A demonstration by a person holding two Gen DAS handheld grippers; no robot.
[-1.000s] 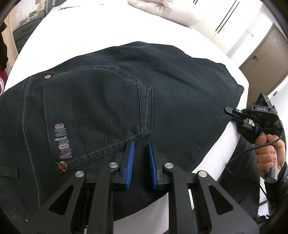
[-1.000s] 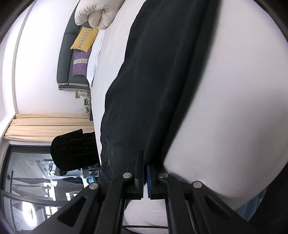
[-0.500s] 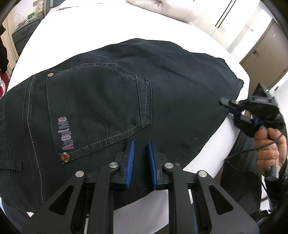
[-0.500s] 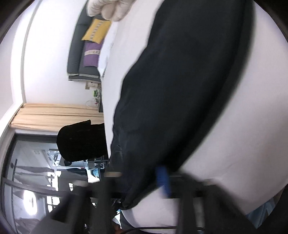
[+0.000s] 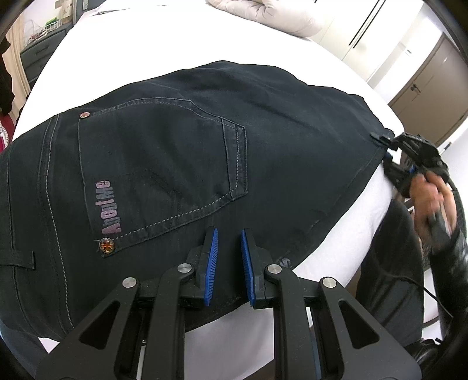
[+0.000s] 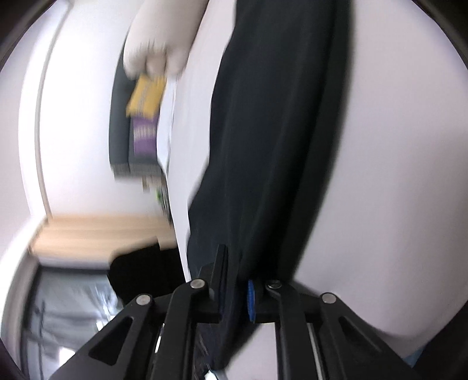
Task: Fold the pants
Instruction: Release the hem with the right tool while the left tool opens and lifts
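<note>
Dark pants lie spread flat across a white bed, back pocket facing up. The left gripper hangs just above the cloth near the lower edge of the seat, its blue pads a narrow gap apart with nothing pinched between them; the pocket sits just ahead and to the left of its jaws. At the far hem corner, a hand works the right gripper. Its jaws are opening, and a fold of the dark fabric runs between them. A pale duvet is bunched well beyond the pants.
</note>
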